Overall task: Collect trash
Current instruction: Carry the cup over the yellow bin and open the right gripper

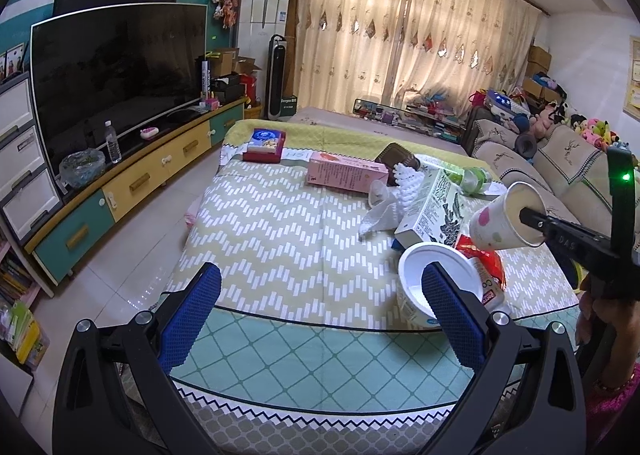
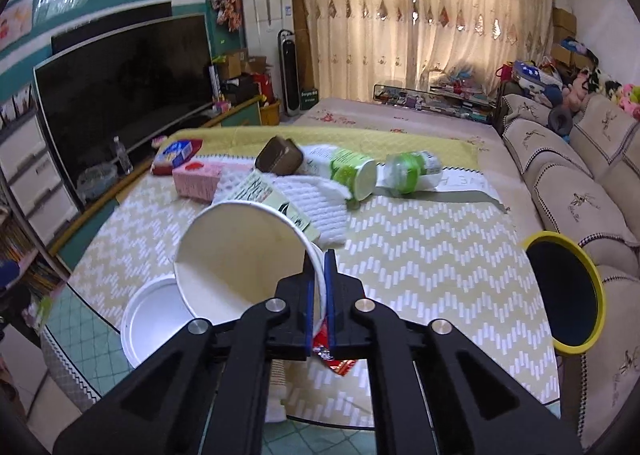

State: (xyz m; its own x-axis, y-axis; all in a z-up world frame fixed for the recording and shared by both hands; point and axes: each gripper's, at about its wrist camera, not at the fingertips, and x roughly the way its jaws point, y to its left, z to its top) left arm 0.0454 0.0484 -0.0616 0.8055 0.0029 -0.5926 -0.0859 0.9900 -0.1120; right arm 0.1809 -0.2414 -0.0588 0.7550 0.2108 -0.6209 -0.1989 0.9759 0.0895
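The paper cup (image 2: 240,255), lifted clear of the desk (image 2: 420,255), is pinched by its rim wall in the closed right tongs (image 2: 319,287); I judge it should stay tilted and be carried gently to the yellow-rimmed bin (image 2: 568,295) at their right, without crushing. The left tongs (image 1: 320,307) hang open, a white bowl (image 1: 412,275) behind their right finger. The bin's inside is dark, its lower part cut off.

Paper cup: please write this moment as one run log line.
right gripper: shut on paper cup rim | left gripper: open, empty | bin: not reached
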